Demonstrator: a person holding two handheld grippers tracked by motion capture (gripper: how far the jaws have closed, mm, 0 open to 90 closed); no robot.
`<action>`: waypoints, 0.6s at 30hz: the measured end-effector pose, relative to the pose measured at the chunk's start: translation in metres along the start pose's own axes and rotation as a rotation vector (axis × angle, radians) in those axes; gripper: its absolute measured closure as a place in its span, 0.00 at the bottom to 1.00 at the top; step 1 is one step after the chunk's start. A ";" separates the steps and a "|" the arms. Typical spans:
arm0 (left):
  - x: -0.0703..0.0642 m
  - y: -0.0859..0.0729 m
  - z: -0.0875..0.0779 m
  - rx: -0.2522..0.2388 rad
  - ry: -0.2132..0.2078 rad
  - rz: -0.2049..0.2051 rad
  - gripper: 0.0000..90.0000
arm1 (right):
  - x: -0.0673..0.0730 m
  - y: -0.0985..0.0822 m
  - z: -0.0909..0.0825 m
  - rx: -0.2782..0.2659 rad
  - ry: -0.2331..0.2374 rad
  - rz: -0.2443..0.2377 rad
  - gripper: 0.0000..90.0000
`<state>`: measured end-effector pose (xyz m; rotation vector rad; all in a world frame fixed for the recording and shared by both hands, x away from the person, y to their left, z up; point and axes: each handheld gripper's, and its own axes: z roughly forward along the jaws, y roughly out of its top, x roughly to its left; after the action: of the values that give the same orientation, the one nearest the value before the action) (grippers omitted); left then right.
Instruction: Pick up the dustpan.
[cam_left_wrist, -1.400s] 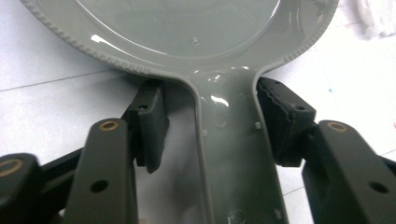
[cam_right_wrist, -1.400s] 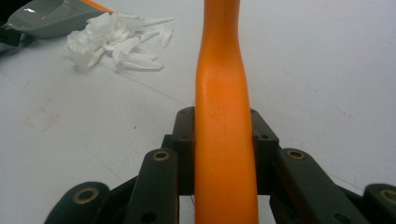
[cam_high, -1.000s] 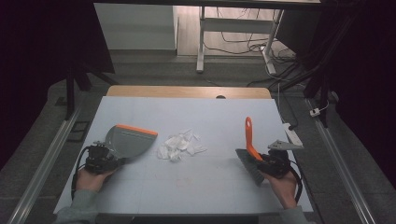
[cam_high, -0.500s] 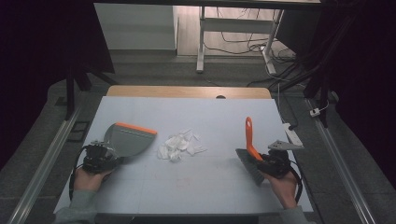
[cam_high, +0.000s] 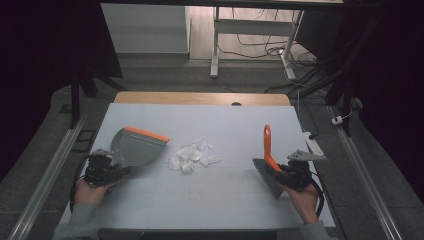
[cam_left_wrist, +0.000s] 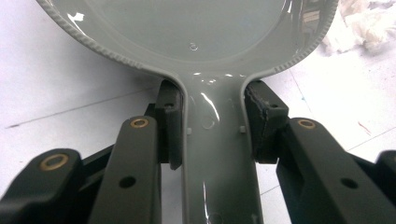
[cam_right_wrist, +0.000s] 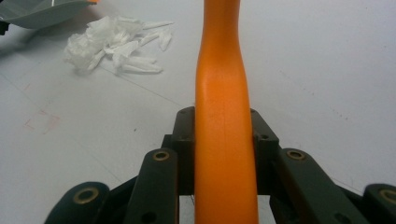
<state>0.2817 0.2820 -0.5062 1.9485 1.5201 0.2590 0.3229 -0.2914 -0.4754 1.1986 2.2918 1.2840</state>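
My left tool (cam_high: 107, 167) clamps the grey dustpan's (cam_high: 134, 146) handle; my right tool (cam_high: 289, 172) grips the orange brush (cam_high: 268, 150). Both forearms rest low at the counter's (cam_high: 220, 200) near edge. I judge sweeping hasn't begun: the paper scraps (cam_high: 192, 156) lie at three o'clock of the pan, so the brush must push them in.

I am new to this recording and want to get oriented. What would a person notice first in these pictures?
Probably the pile of crumpled white paper scraps in the middle of the pale table. To its left lies a grey plastic dustpan with an orange front edge, its handle clamped by the left gripper. On the right, the right gripper grips a brush with a bright orange handle.
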 end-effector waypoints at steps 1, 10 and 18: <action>0.000 0.000 -0.001 -0.004 -0.007 0.002 0.69 | 0.000 0.000 -0.001 -0.001 -0.003 0.000 0.78; 0.001 0.000 -0.006 -0.018 -0.017 0.025 0.69 | -0.001 0.001 -0.003 -0.017 -0.003 0.005 0.78; 0.000 0.001 -0.014 -0.025 -0.032 0.067 0.69 | 0.001 0.002 -0.004 -0.028 -0.006 0.004 0.78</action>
<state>0.2752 0.2872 -0.4950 1.9774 1.4259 0.2725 0.3211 -0.2927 -0.4717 1.1970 2.2609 1.3082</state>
